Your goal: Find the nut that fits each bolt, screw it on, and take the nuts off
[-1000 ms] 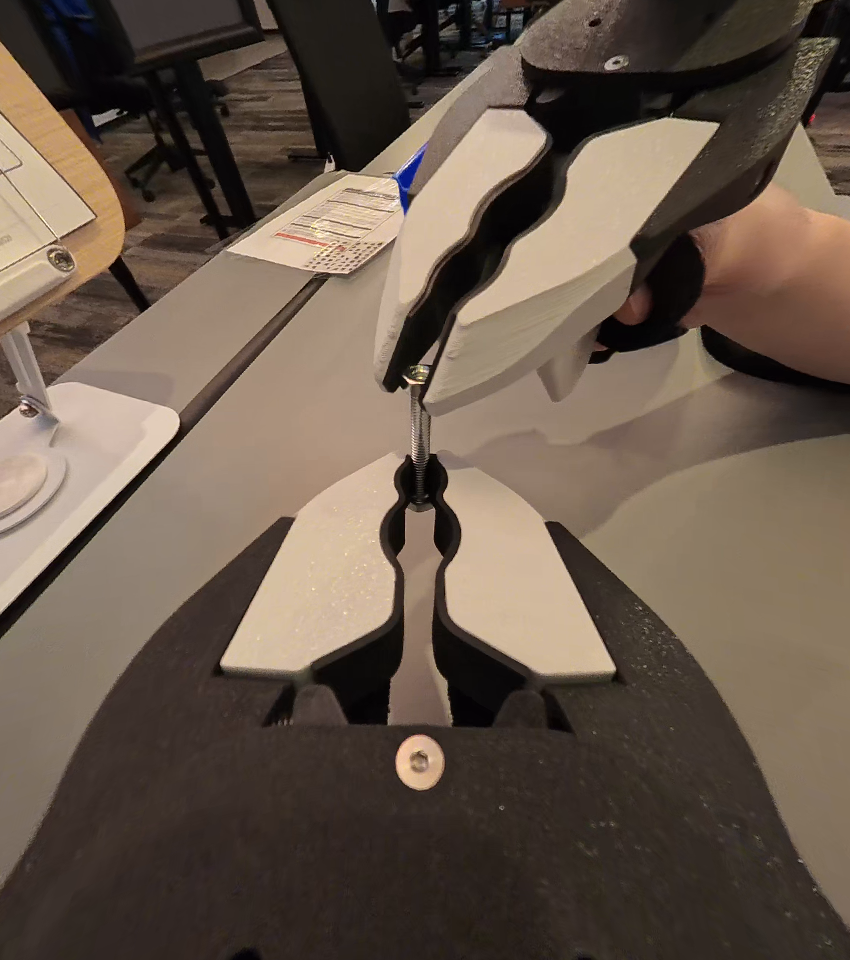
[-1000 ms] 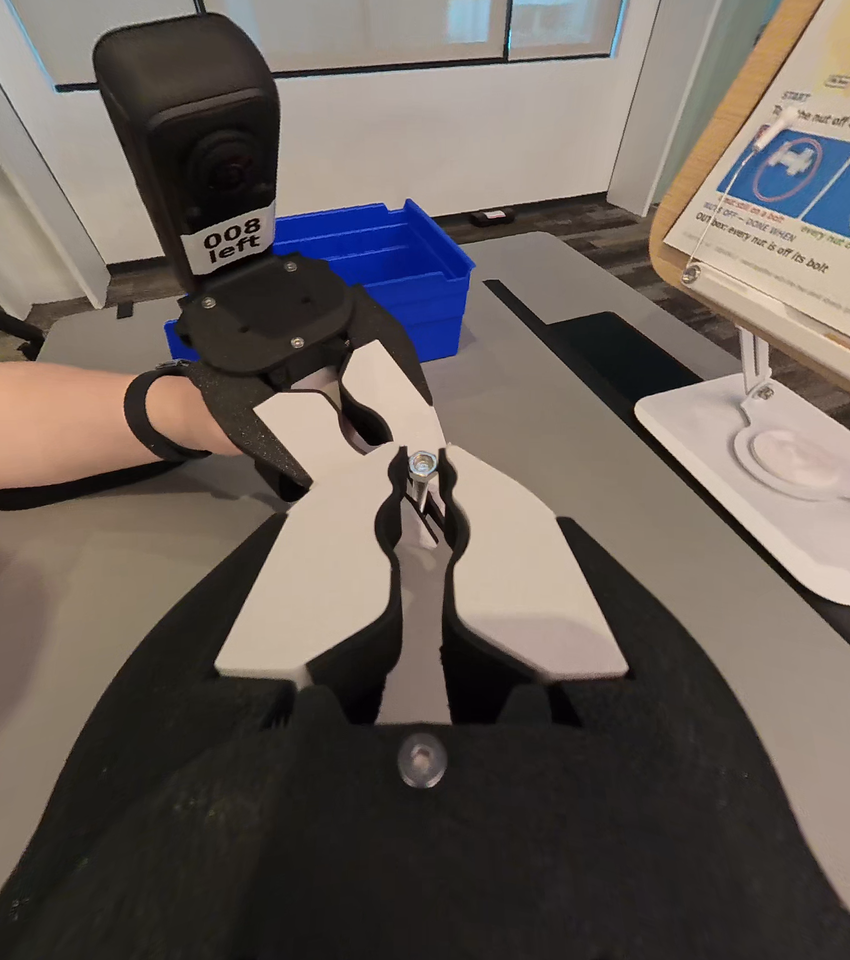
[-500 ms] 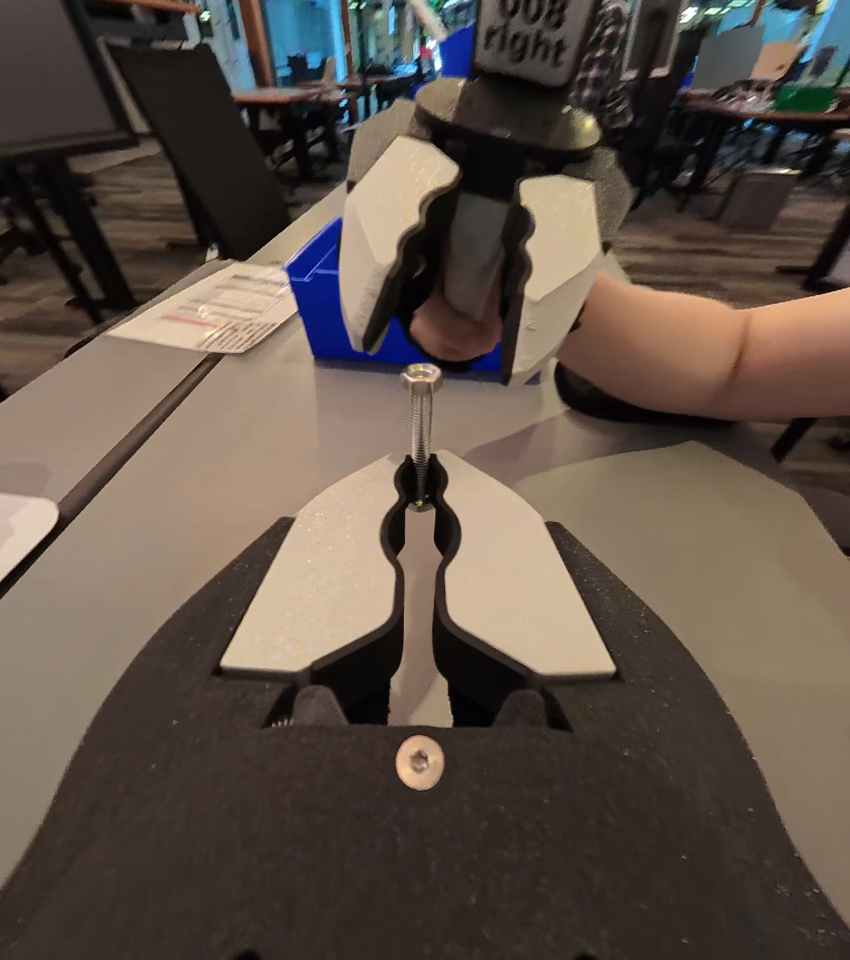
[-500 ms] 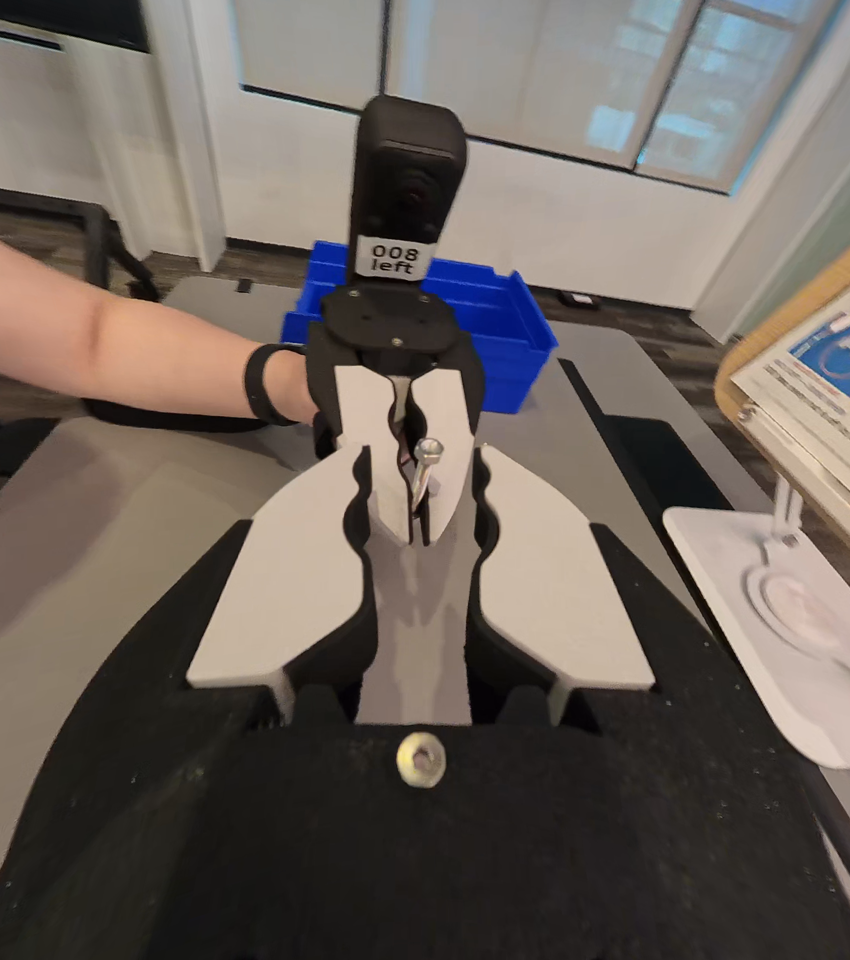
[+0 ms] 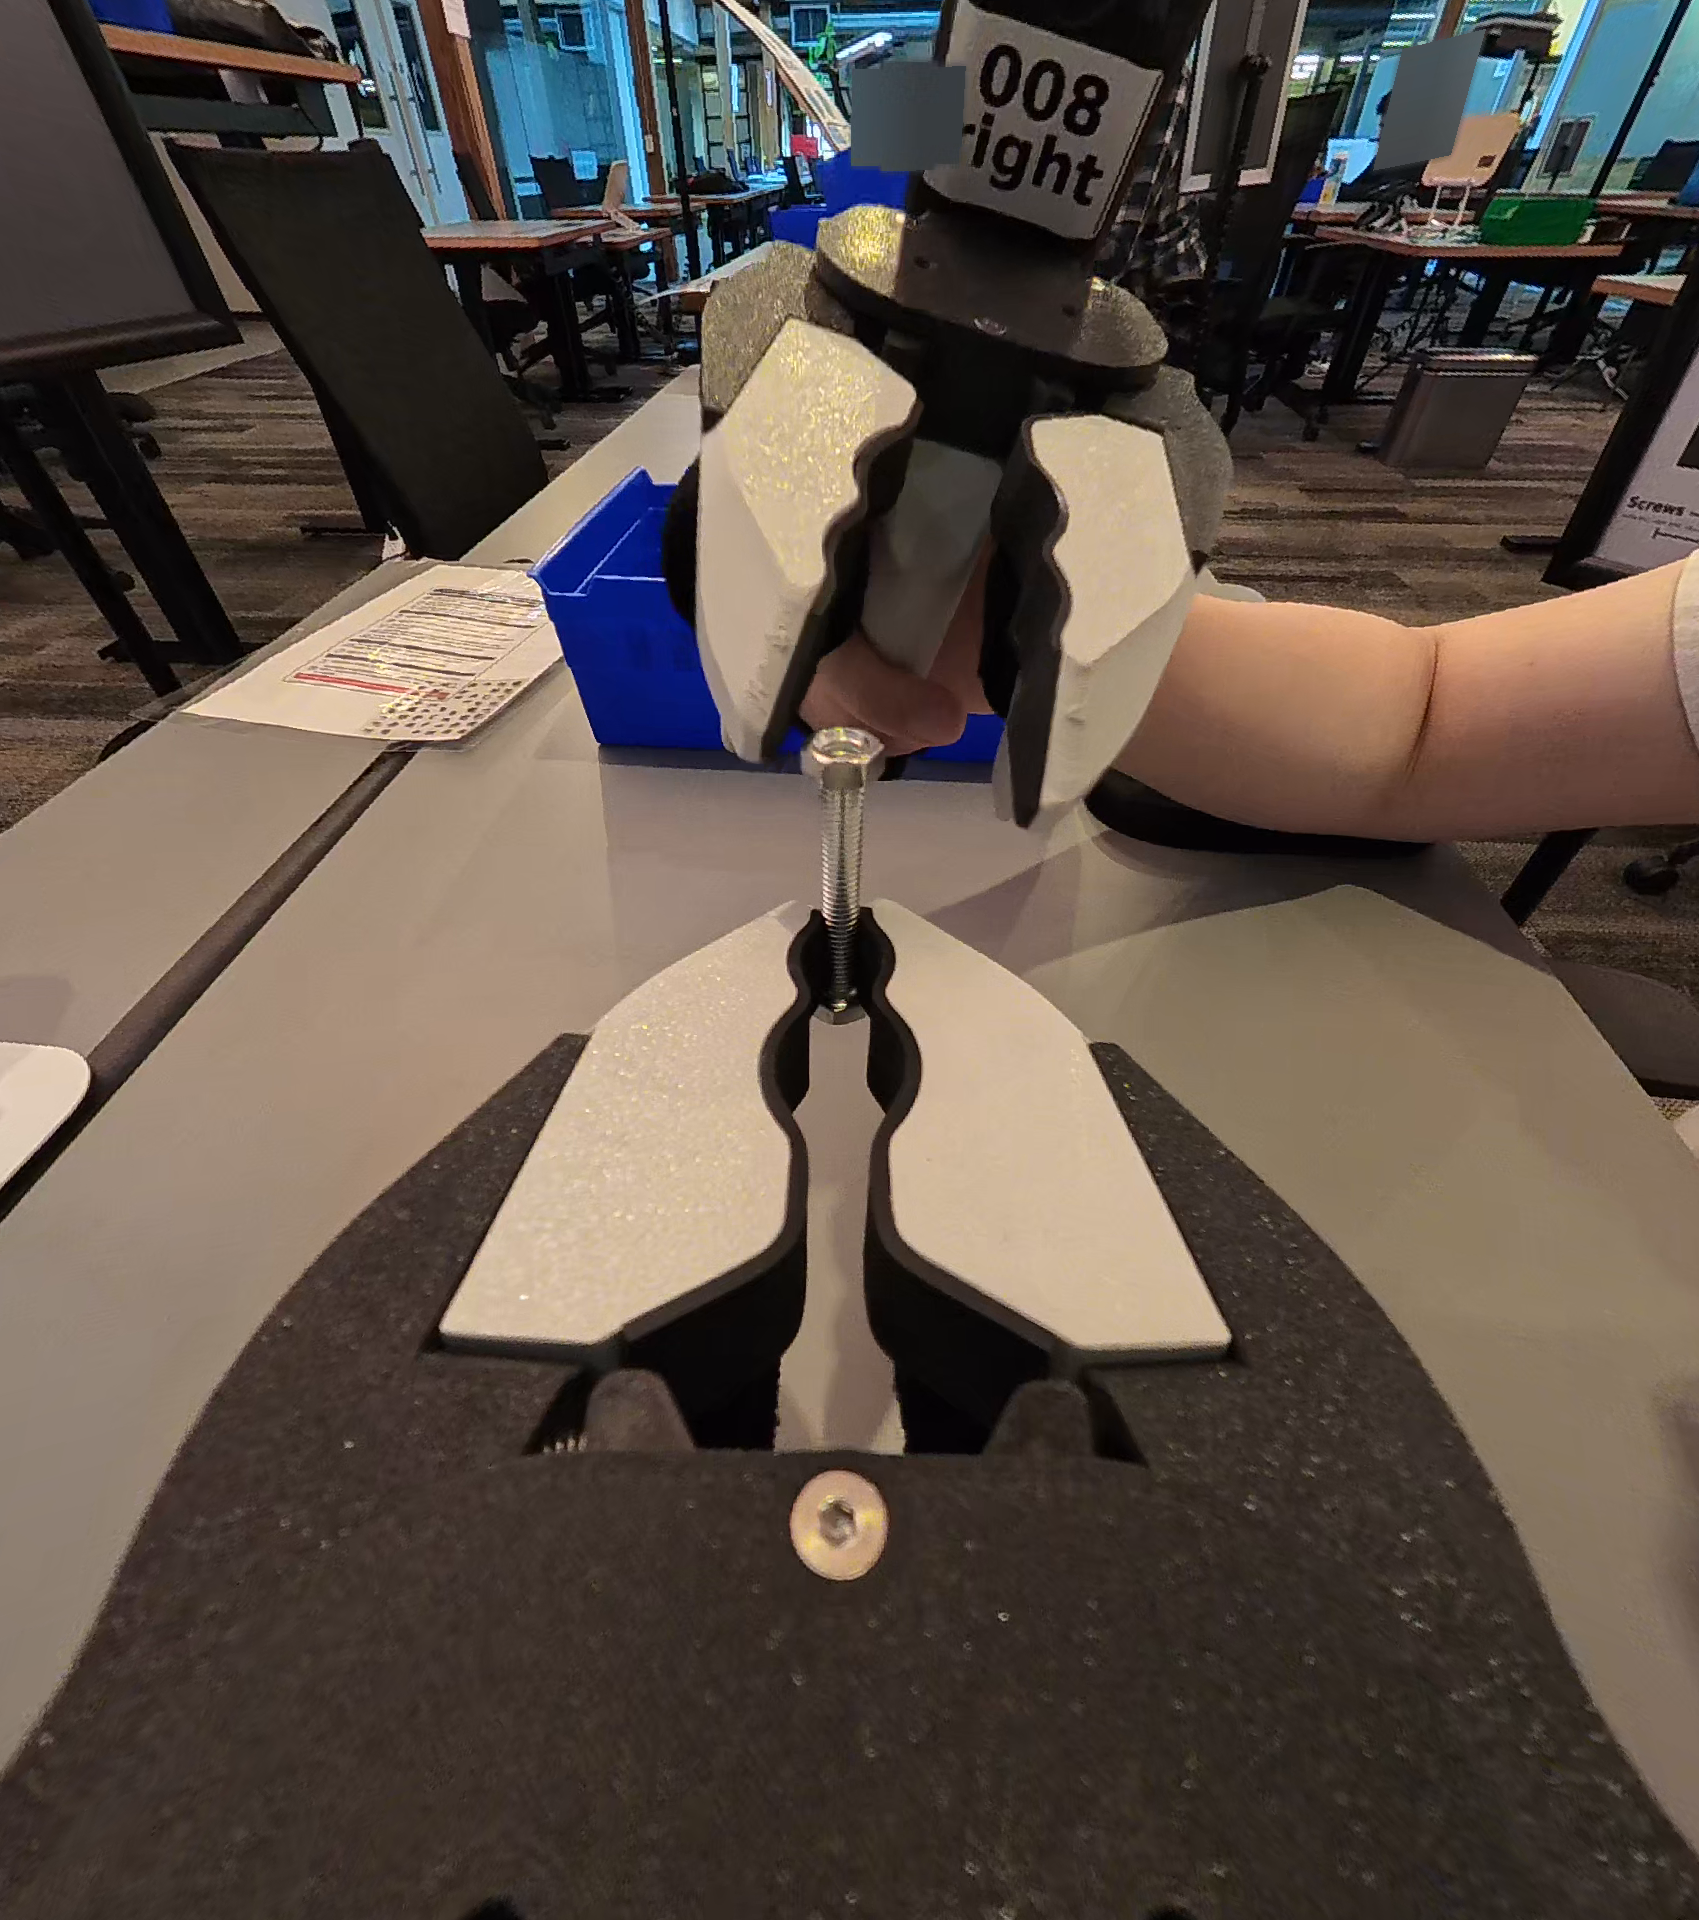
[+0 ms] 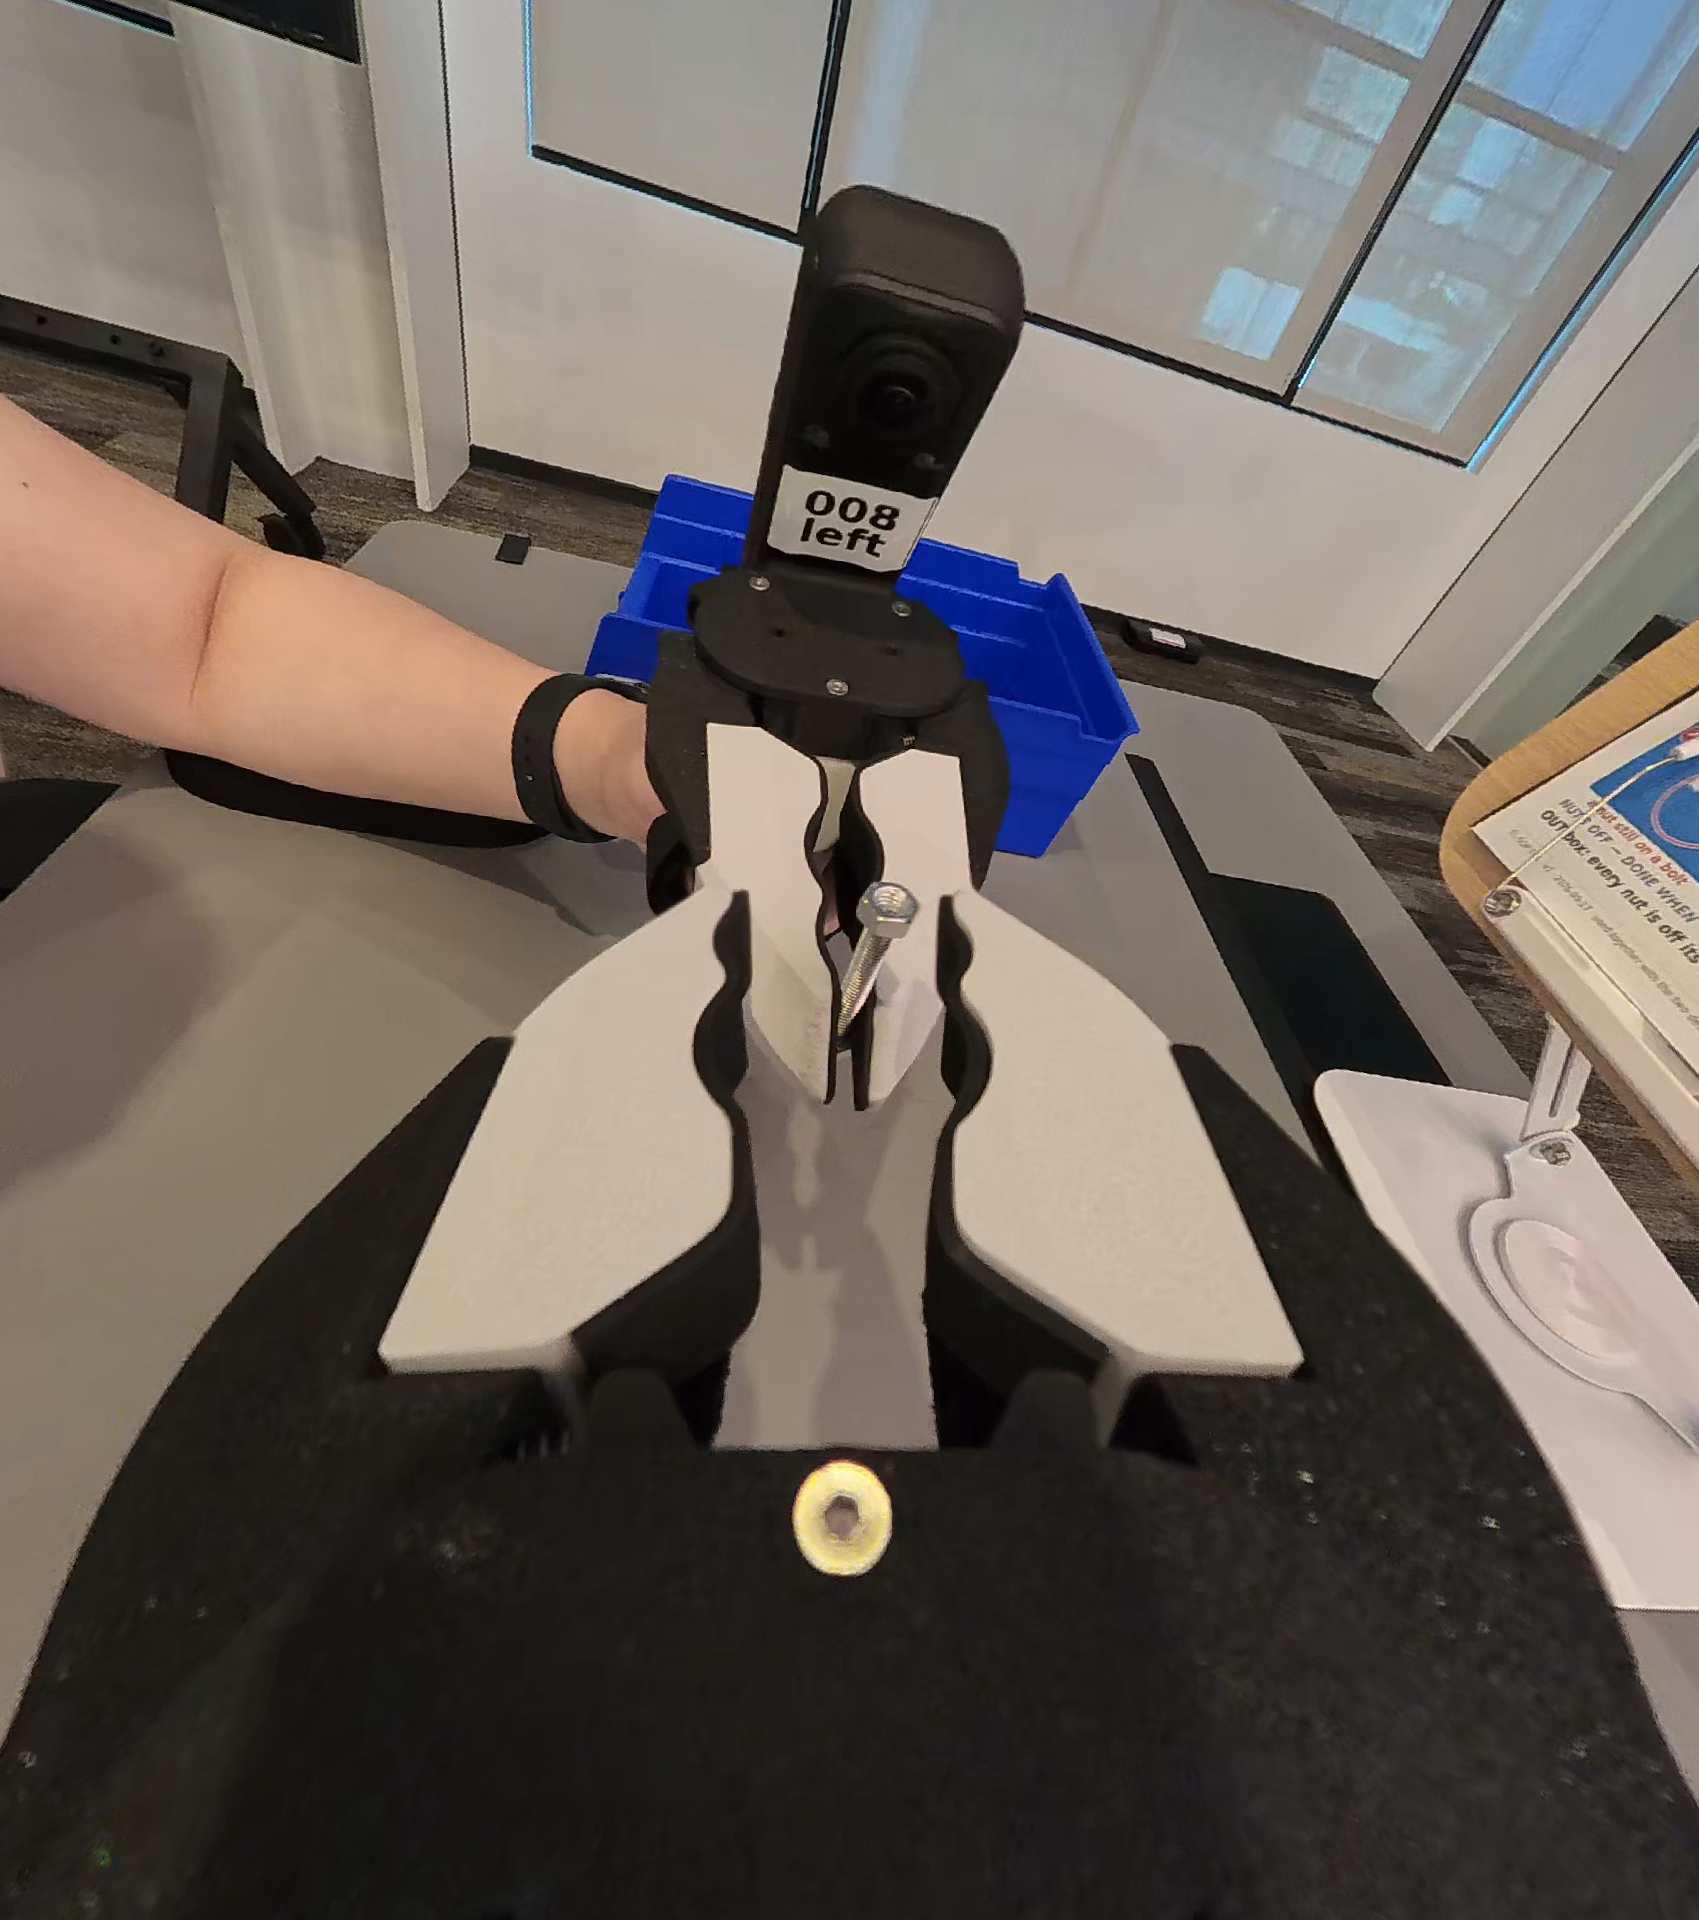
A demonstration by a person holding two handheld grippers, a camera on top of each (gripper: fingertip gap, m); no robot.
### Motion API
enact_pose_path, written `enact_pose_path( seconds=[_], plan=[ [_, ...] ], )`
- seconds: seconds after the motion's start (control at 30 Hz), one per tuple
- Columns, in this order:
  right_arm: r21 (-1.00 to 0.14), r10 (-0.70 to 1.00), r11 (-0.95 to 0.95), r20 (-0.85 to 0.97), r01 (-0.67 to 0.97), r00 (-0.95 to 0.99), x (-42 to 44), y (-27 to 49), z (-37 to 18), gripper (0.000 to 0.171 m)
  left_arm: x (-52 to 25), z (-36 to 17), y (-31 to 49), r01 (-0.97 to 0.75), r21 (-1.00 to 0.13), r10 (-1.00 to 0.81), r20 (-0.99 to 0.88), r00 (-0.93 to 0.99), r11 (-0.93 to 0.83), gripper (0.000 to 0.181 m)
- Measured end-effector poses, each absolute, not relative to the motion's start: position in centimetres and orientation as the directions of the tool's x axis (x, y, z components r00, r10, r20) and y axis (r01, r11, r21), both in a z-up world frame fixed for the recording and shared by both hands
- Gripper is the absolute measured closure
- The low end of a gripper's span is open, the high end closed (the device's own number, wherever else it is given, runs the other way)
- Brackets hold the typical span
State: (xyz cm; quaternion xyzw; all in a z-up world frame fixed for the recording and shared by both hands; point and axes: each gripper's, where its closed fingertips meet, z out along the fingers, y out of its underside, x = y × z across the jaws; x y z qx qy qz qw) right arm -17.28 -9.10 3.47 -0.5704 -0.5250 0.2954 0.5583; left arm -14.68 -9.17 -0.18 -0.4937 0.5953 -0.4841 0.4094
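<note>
Grey worktop carries a blue bin at 12 o'clock. Left hand-held gripper pinches the bolt by its lower end, head up. Right hand-held gripper, fingers spread, sits just past the bolt head, bolt between its tips.

Patterned carpet, office chairs, windows

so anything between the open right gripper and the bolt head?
Nothing visible. The left gripper holds the bolt upright by its lower end; its head is bare, and the right gripper is open just beyond it.
</note>
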Motion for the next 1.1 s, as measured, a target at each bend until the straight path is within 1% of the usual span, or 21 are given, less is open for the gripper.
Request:
enact_pose_path(
  seconds=[0.1, 0.17, 0.27, 0.33, 0.43, 0.6, 0.9, 1.1],
  plan=[
    [-0.953, 0.936, 0.18, 0.242, 0.242, 0.256, -17.2, -9.4, 3.8, 0.139, -14.7, -0.1, -10.0, -0.185, -0.981, -0.974, -0.011, -0.225, 0.054, 0.177],
    [-0.956, 0.953, 0.191, 0.235, 0.223, 0.193, -17.1, -10.3, 3.9, 0.14, -14.8, 0.1, -11.2, -0.176, -0.983, -0.956, 0.005, -0.294, 0.049, 0.177],
    [-0.964, 0.974, 0.188, 0.208, 0.189, 0.092, -16.7, -11.9, 4.2, 0.146, -15.1, 0.3, -13.2, -0.177, -0.984, -0.913, 0.043, -0.406, 0.032, 0.177],
    [-0.978, 0.986, 0.161, 0.166, 0.136, 0.029, -16.7, -12.9, 4.8, 0.149, -15.1, 0.0, -13.9, -0.19, -0.981, -0.898, 0.041, -0.439, 0.048, 0.177],
    [-0.986, 0.994, 0.11, 0.107, 0.122, -0.037, -16.9, -13.7, 4.7, 0.15, -14.9, -0.5, -14.6, -0.211, -0.974, -0.887, 0.027, -0.461, 0.079, 0.177],
    [-0.983, 0.993, 0.095, 0.084, 0.156, -0.08, -17.2, -14.1, 3.7, 0.15, -14.8, -0.6, -15.1, -0.207, -0.974, -0.882, 0.018, -0.471, 0.091, 0.177],
    [-0.986, 0.994, 0.078, 0.066, 0.148, -0.083, -17.3, -14.1, 3.6, 0.154, -15.0, -0.3, -15.1, -0.197, -0.977, -0.881, 0.02, -0.473, 0.084, 0.177],
    [-0.986, 0.995, 0.075, 0.064, 0.151, -0.078, -17.2, -13.9, 3.5, 0.16, -15.0, -0.3, -15.0, -0.195, -0.977, -0.882, 0.018, -0.471, 0.084, 0.177]
  ],
)
